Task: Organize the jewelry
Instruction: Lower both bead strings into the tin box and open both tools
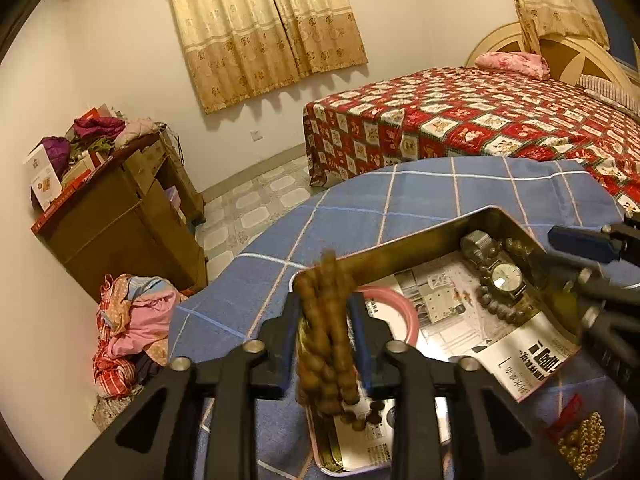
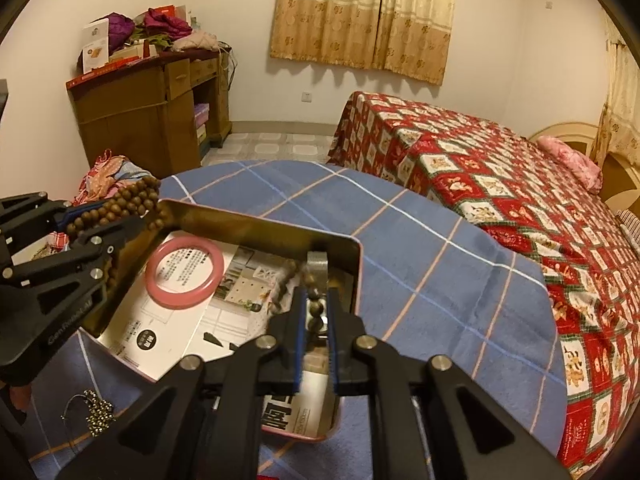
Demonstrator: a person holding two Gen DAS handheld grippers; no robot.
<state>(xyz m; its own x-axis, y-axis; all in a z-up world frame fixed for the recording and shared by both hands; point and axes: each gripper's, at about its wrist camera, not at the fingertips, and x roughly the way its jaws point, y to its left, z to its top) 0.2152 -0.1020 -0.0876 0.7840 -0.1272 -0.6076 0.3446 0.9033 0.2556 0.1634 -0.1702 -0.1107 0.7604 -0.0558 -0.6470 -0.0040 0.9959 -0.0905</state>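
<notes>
A metal tin (image 1: 404, 246) lined with newspaper lies on the blue checked tablecloth (image 1: 400, 196). My left gripper (image 1: 326, 312) is shut on a bundle of brown wooden beads (image 1: 326, 332) and holds it over the tin's near left corner; the beads also show in the right wrist view (image 2: 120, 206). A pink bangle (image 2: 184, 272) lies in the tin. A wristwatch (image 1: 506, 280) and a dark bead bracelet (image 1: 490, 300) lie in the far right corner. My right gripper (image 2: 316, 312) hangs over that corner, its jaws narrowly apart around the watch strap and dark beads (image 2: 314, 312).
A gold bead necklace with a red tassel (image 1: 582, 440) lies on the cloth beside the tin; it also shows in the right wrist view (image 2: 96, 412). A bed with a red patterned cover (image 2: 500, 184) stands beyond the table. A wooden desk (image 2: 152, 108) stands at the wall.
</notes>
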